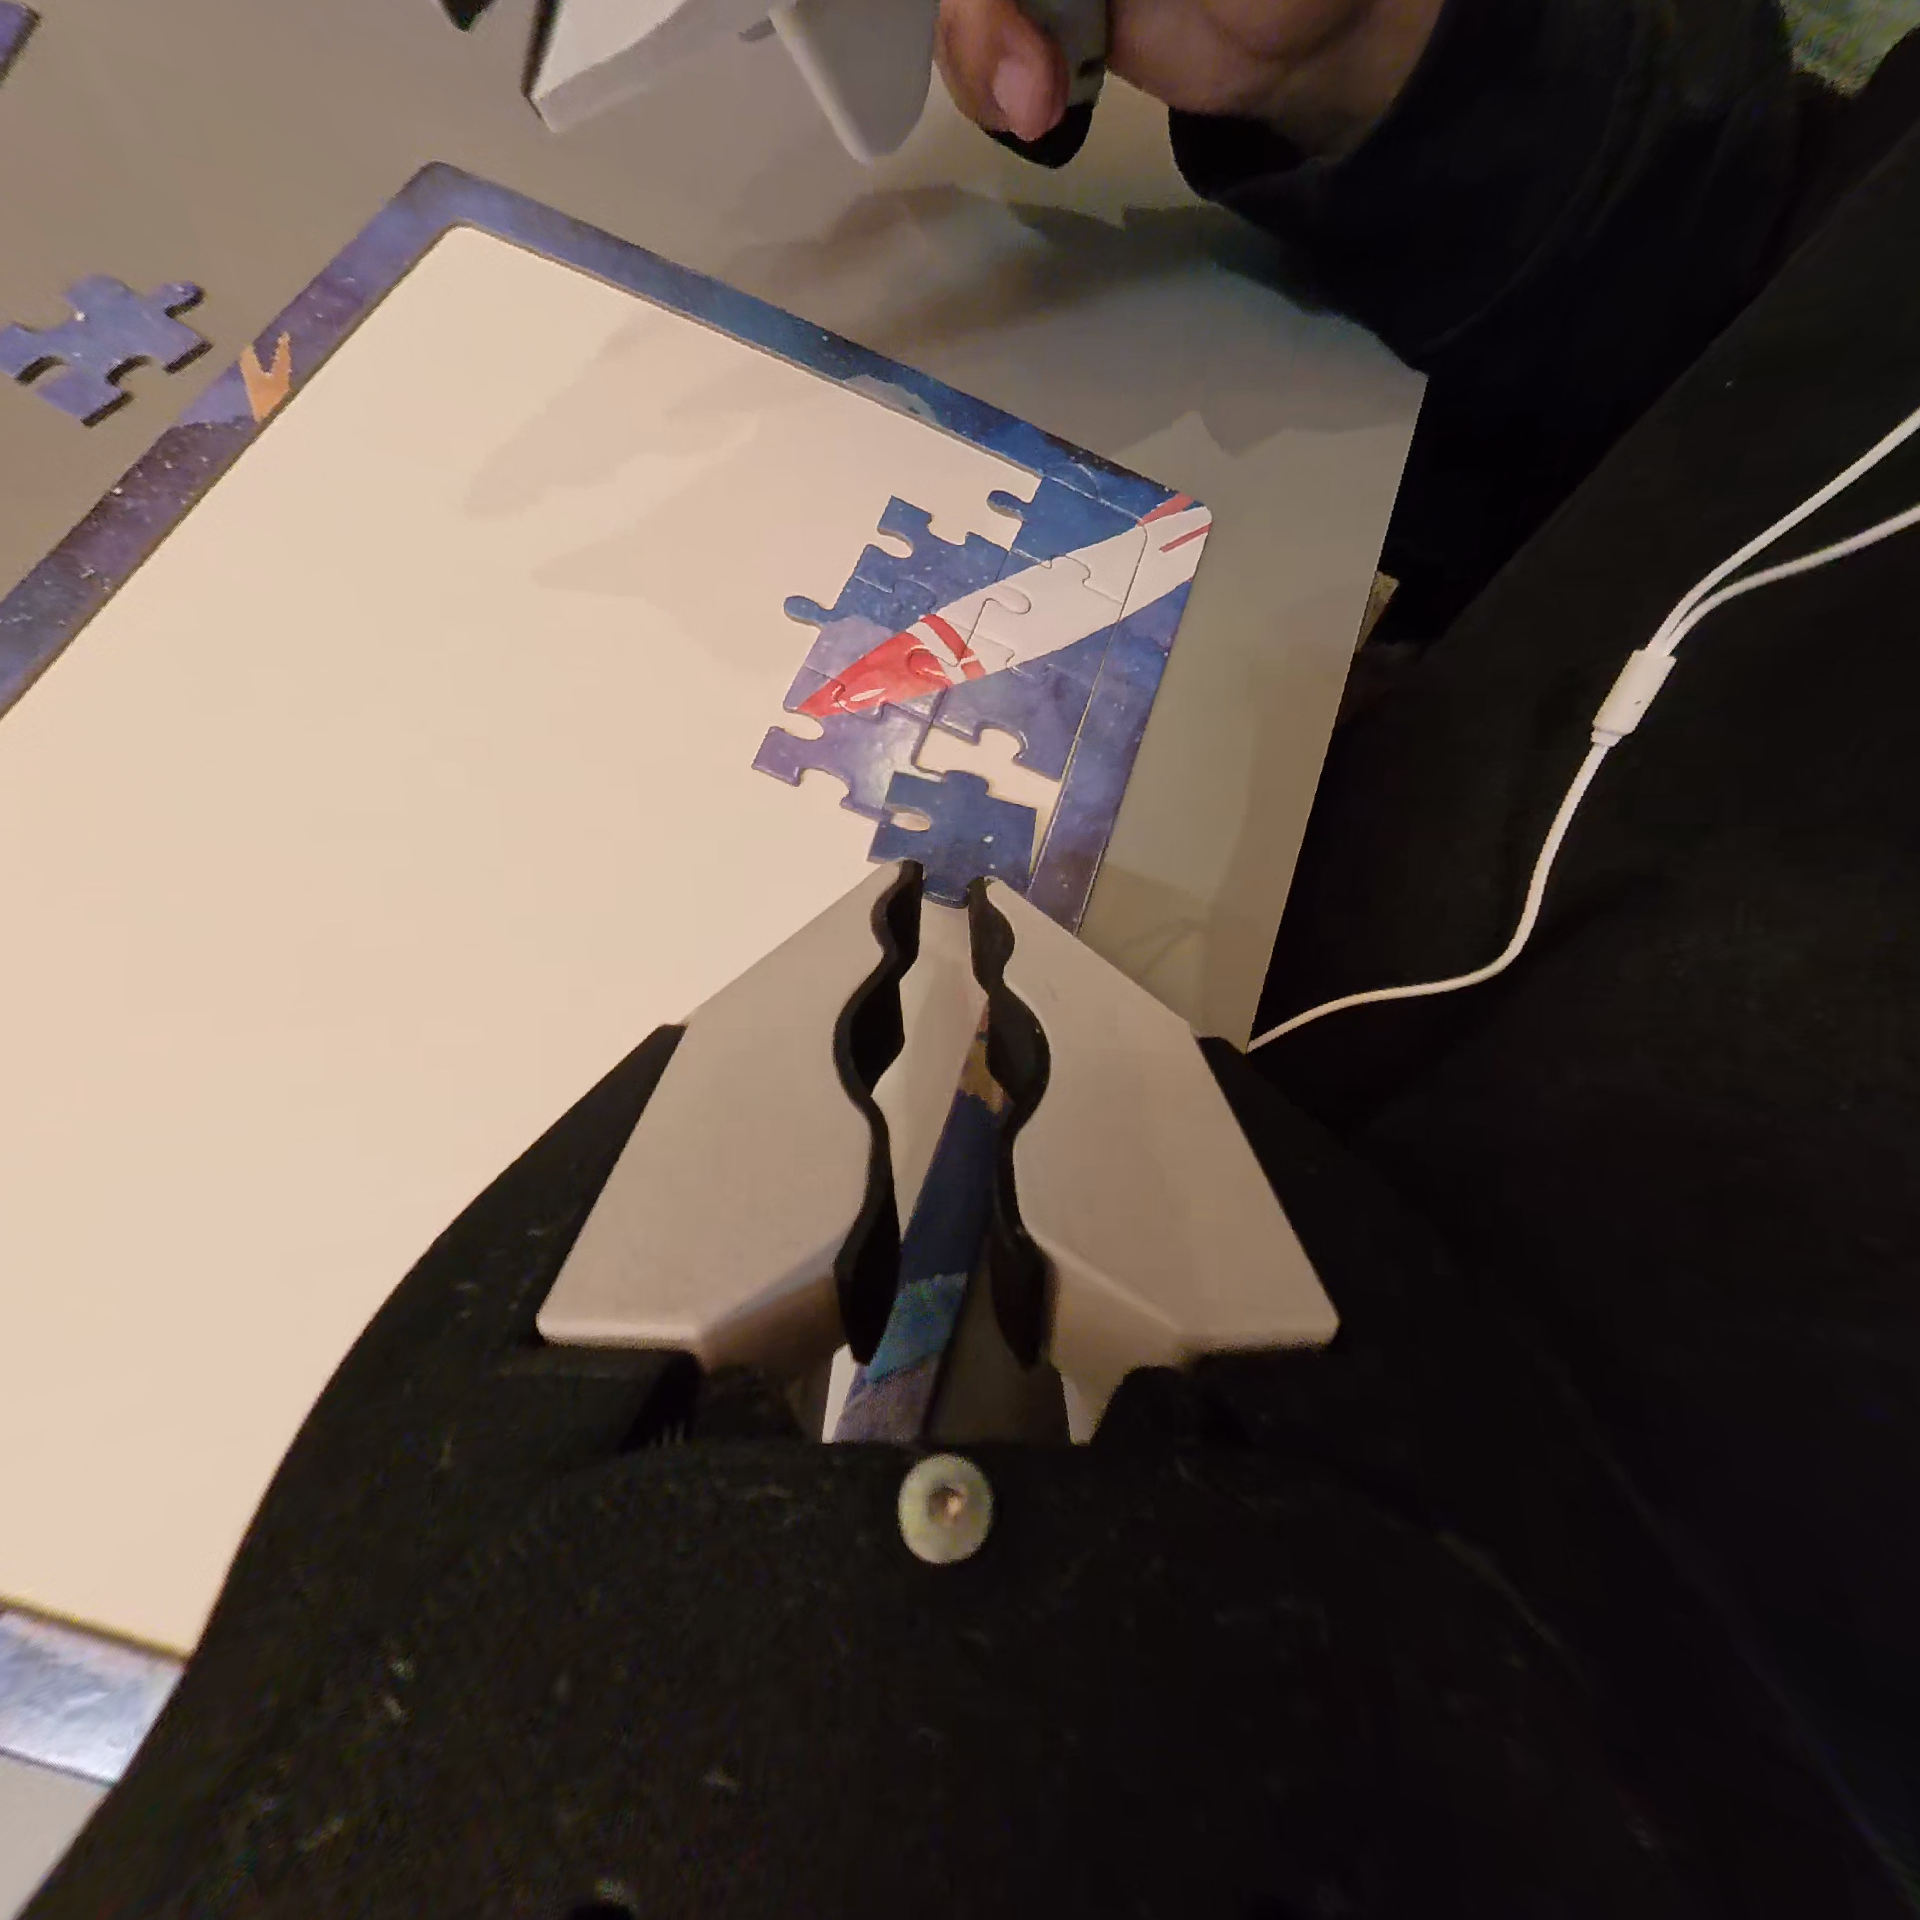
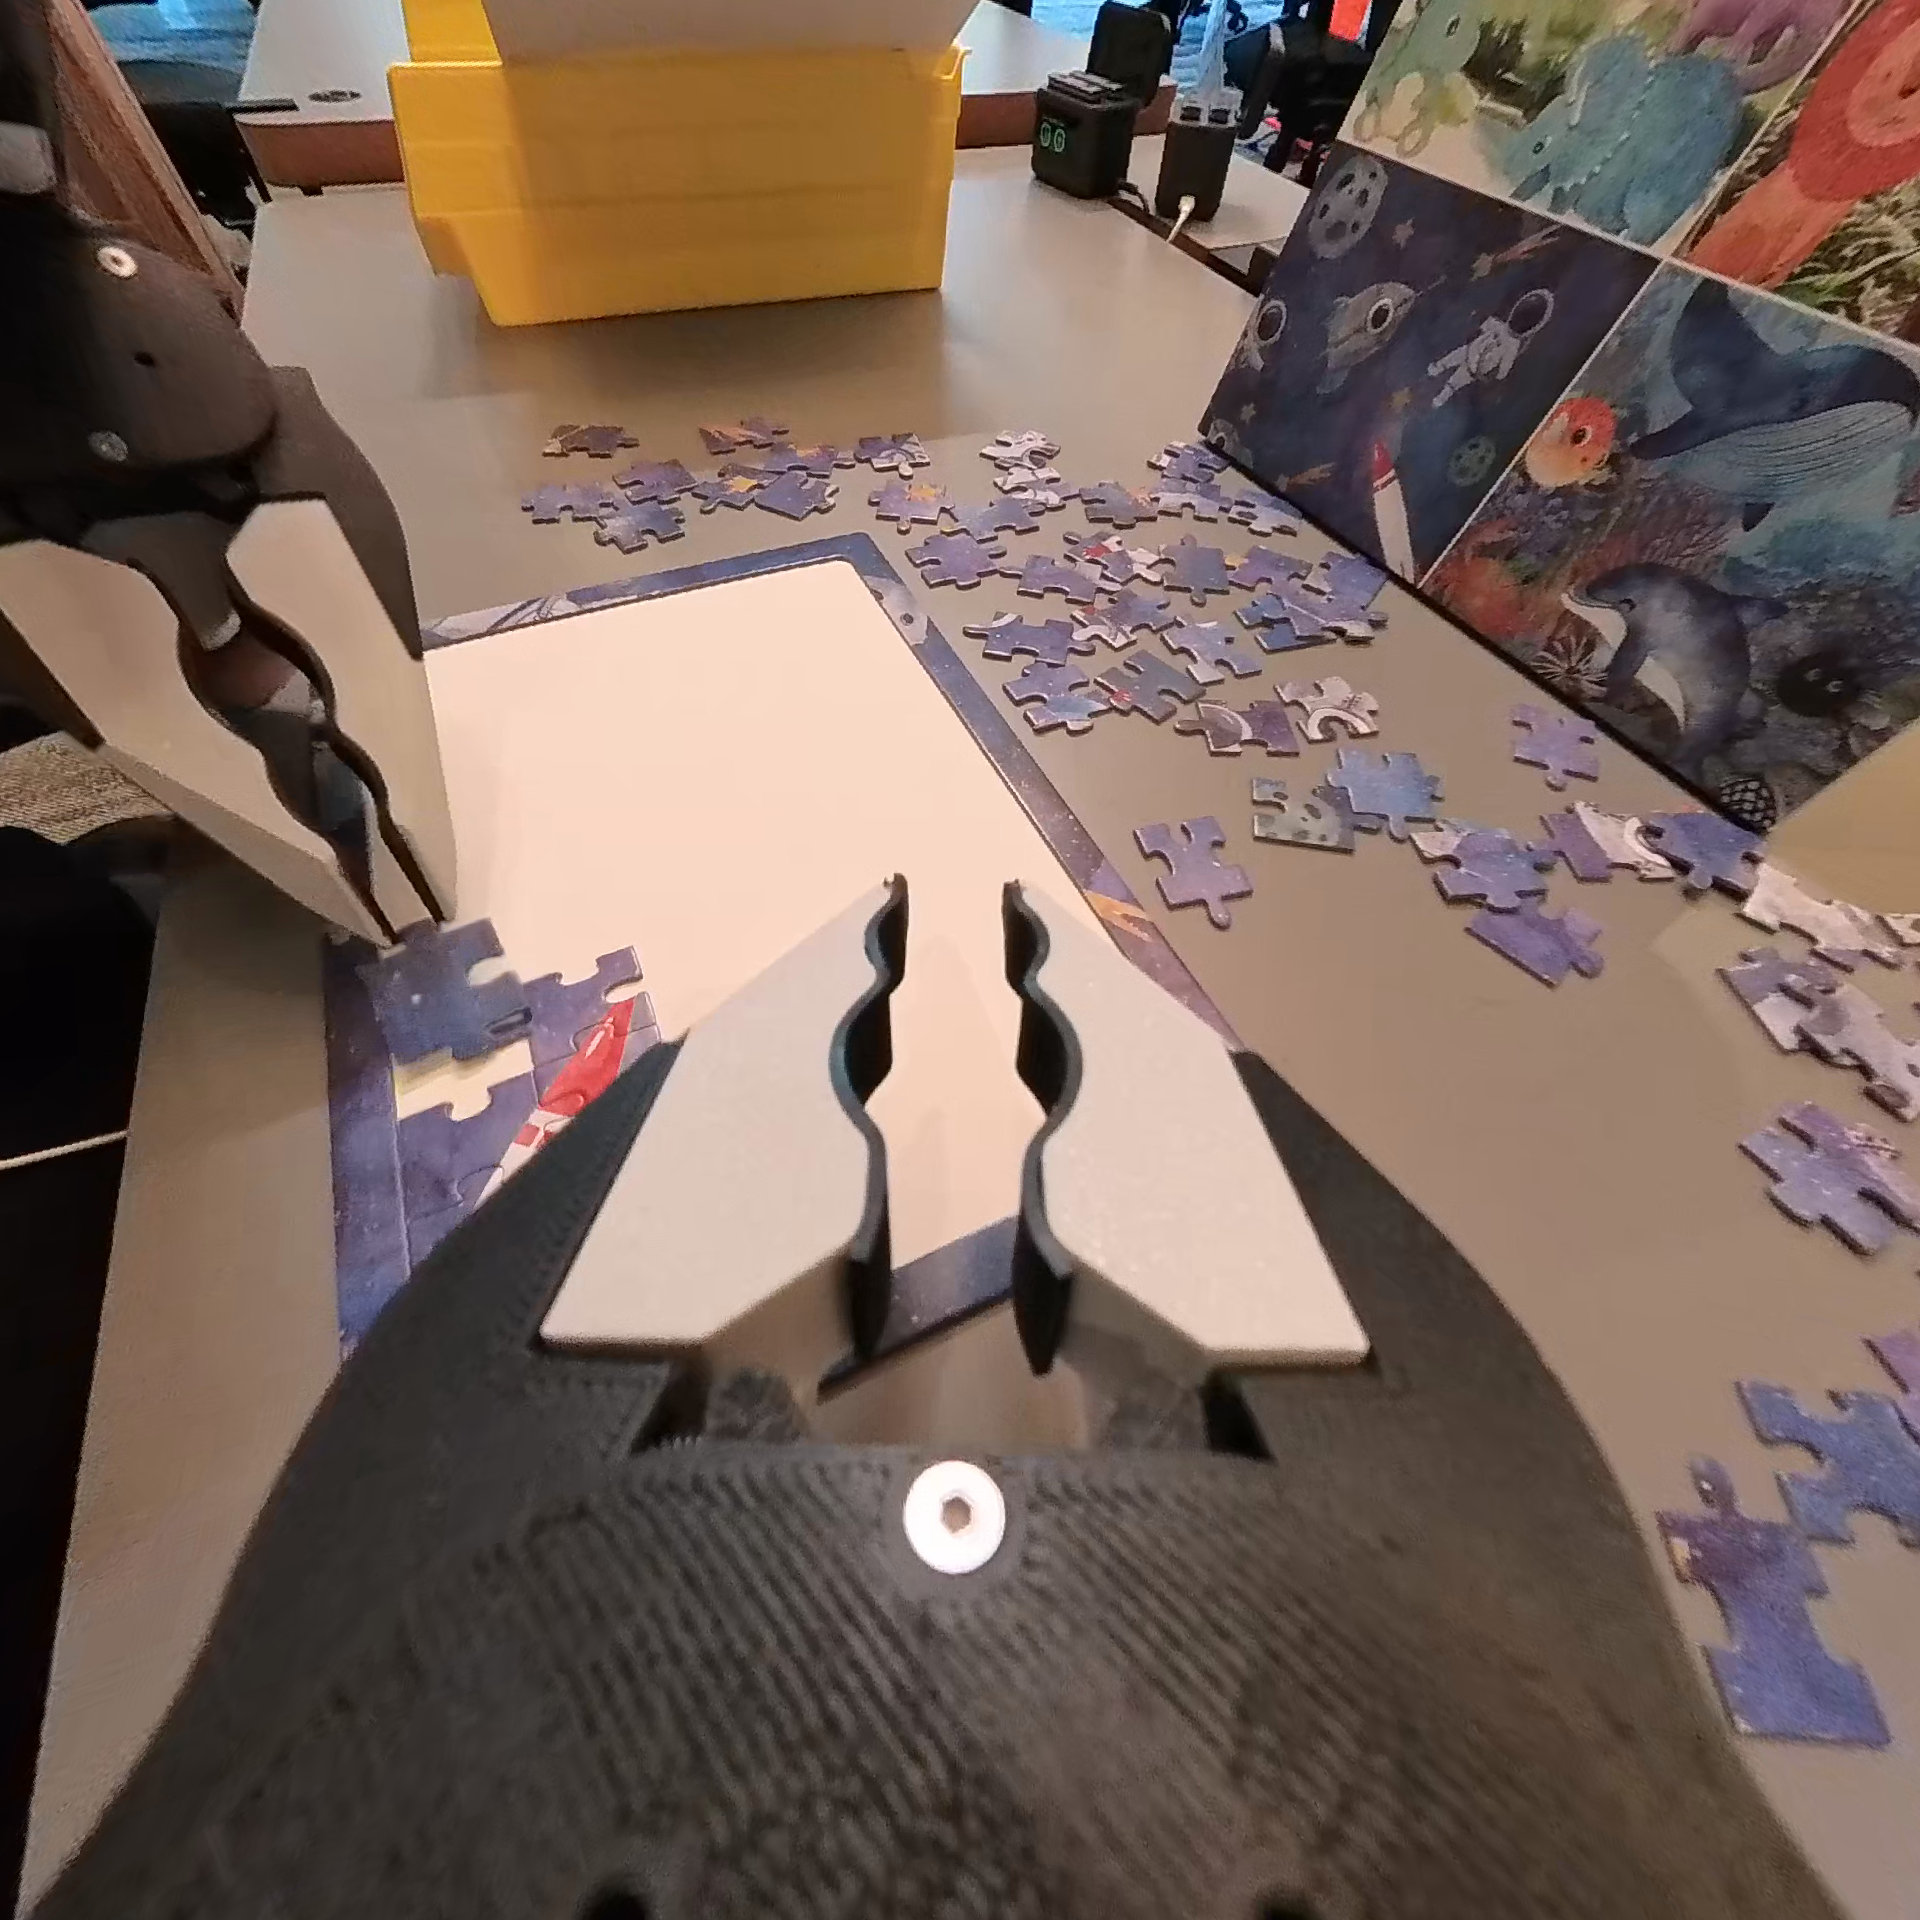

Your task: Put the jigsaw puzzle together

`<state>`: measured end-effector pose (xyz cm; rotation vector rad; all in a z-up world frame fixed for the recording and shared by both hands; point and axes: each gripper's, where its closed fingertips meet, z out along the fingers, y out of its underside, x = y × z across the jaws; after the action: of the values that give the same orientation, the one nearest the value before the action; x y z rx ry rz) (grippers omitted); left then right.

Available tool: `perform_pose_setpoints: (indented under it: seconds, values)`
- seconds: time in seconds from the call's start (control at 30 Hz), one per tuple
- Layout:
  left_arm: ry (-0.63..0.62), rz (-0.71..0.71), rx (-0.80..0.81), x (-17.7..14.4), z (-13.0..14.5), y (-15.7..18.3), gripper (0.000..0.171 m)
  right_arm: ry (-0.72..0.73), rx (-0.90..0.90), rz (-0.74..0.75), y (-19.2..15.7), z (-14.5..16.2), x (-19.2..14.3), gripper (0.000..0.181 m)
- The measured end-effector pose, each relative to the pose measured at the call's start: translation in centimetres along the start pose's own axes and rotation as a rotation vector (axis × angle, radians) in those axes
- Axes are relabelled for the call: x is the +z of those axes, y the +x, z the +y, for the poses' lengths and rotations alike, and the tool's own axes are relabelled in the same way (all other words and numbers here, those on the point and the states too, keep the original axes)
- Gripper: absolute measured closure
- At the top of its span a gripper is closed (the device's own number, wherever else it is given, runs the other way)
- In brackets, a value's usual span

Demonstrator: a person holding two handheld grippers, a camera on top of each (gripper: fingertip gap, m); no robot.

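The puzzle tray has a blue border and a white inside; it also shows in the right wrist view. A joined cluster with a red-and-white rocket fills one corner and shows again in the right wrist view. My left gripper is shut on the tab of a dark blue puzzle piece, which lies at the cluster's edge against the tray border. In the right wrist view the left gripper touches that piece. My right gripper is open and empty above the tray's white inside.
Several loose blue pieces lie scattered right of the tray, and one lies off its far side. A picture-covered puzzle box stands at the right. Yellow bins stand at the back. A white cable runs over black clothing beside the table edge. Some 15 cm of space lies between my two pairs of fingers.
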<state>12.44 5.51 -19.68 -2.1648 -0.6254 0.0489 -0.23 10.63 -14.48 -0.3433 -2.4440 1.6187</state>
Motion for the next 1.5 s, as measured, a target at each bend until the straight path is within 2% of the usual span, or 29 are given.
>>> perform_pose_setpoints:
  seconds: [0.23,0.47,0.53,0.6,0.67,0.73,0.83,0.97,1.1,1.3,1.5]
  values:
    - [0.109,0.026,0.009,0.0,-2.5,0.6,0.171,0.003,0.014,0.003,0.2,0.0,0.0,0.165]
    - [0.039,-0.016,0.016,0.7,-1.7,-0.2,0.166,0.01,0.02,0.003,0.2,-0.1,-0.2,0.165]
    - [0.019,-0.04,0.004,0.6,-1.2,-0.6,0.155,0.006,0.018,0.001,0.1,-0.1,-0.1,0.165]
    - [0.027,-0.1,-0.007,0.6,-1.1,-1.3,0.118,0.0,0.013,-0.001,0.0,0.0,0.0,0.164]
    - [0.053,-0.121,0.001,0.7,-1.4,-1.2,0.107,-0.003,0.009,-0.002,-0.1,0.0,0.0,0.164]
    - [0.037,-0.122,-0.003,1.1,-1.2,-0.8,0.107,-0.003,0.009,-0.003,-0.2,0.0,0.1,0.164]
    - [-0.019,-0.178,-0.01,1.5,-0.6,-1.3,0.122,-0.001,0.014,-0.002,-0.1,0.0,0.0,0.164]
    - [-0.023,-0.18,-0.051,1.8,-0.7,-0.8,0.119,0.002,0.016,-0.001,-0.1,0.0,0.0,0.164]
    - [-0.075,-0.262,-0.039,2.3,0.0,-1.2,0.12,0.002,0.017,0.003,0.0,0.0,0.0,0.164]
    - [-0.062,-0.251,-0.048,2.4,-0.2,-0.8,0.14,0.013,0.017,0.009,0.1,-0.2,-0.1,0.165]
    - [-0.052,-0.252,-0.031,2.2,-0.2,-0.5,0.141,0.013,0.014,0.016,0.1,-0.2,-0.1,0.165]
